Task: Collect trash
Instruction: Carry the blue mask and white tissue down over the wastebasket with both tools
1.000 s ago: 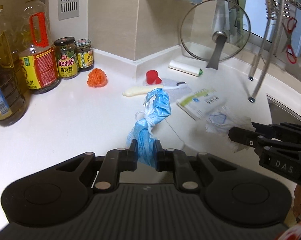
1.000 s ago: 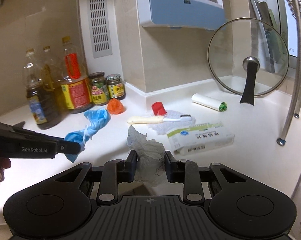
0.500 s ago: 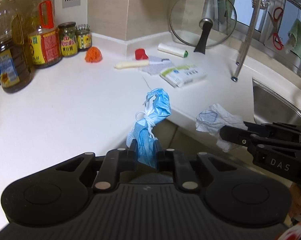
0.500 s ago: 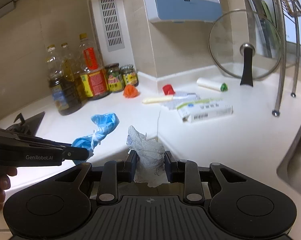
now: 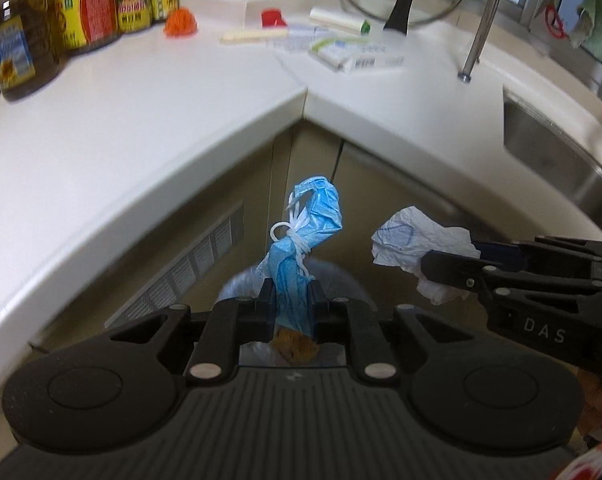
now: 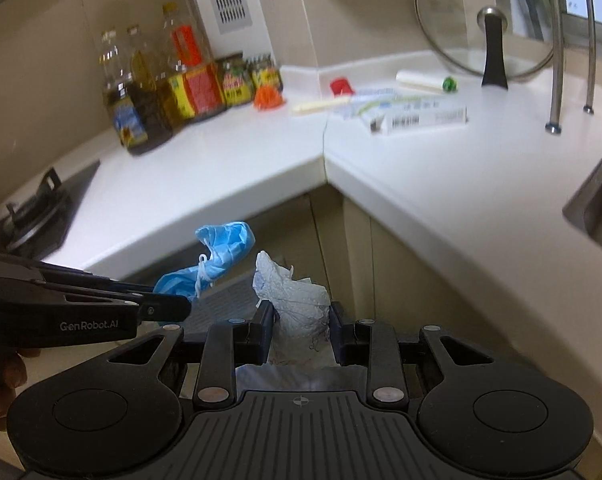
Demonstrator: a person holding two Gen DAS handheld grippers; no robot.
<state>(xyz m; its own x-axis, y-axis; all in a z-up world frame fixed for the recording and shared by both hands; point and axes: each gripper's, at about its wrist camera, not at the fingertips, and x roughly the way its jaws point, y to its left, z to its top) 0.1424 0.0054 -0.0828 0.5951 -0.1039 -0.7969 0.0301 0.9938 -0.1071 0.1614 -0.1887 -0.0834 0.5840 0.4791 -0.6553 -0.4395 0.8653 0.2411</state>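
The left black two-finger gripper [image 5: 291, 304] points steeply downward, its jaws clamped on a crumpled blue face mask [image 5: 307, 228]. Just to its right, the right black two-finger gripper [image 6: 301, 328] tilts downward, jaws pinching a crumpled white tissue [image 6: 293, 300].

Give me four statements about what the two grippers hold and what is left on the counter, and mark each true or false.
1. The left gripper is shut on a blue face mask. True.
2. The right gripper has empty jaws. False: it is shut on a crumpled white tissue.
3. A medicine box lies on the counter. True.
4. The glass lid lies flat in the sink. False: it leans upright at the counter's back.
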